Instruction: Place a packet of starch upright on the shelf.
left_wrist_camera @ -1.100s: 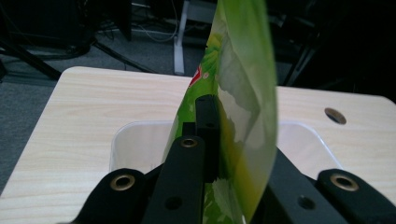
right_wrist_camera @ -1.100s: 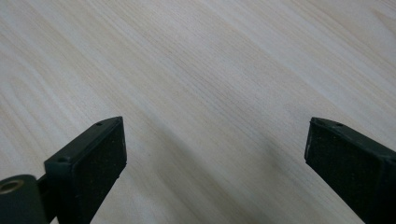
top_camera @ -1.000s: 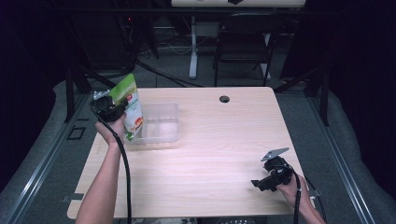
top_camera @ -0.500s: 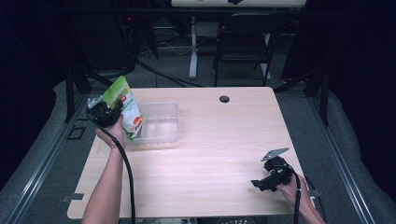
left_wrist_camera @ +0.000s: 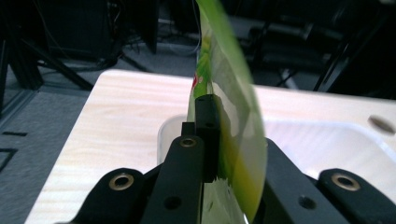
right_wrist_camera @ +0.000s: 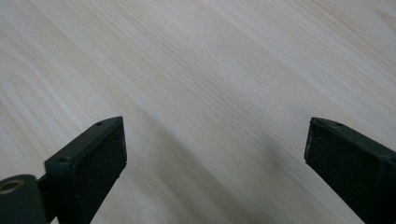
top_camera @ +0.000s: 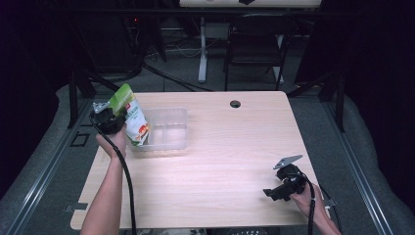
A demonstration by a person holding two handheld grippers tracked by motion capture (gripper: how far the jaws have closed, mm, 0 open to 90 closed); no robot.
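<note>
My left gripper (top_camera: 110, 120) sits at the table's (top_camera: 220, 186) far left corner, its jaws clamped on a green and white pouch (top_camera: 131, 117). The pouch has red patches and some printing on its face, but I cannot read any of the writing. In the left gripper view the pouch (left_wrist_camera: 233, 107) runs up between the two black jaws, edge-on and bowed, its glossy film thin and slightly see-through, with a torn-looking white edge low down between them. The pouch is held upright, tilted a little, over the left end of a clear plastic tub (top_camera: 164, 128) with rounded corners that stands near the table's far left edge.

The tabletop is pale wood grain with a dark round hole (top_camera: 235, 104) near the far edge.

My right gripper (top_camera: 286, 183) rests near the table's near right corner, held in a hand (top_camera: 308, 198). In the right gripper view its jaws (right_wrist_camera: 215, 172) stand wide apart with only bare wood between their matte, rough black pads (right_wrist_camera: 105, 161).
</note>
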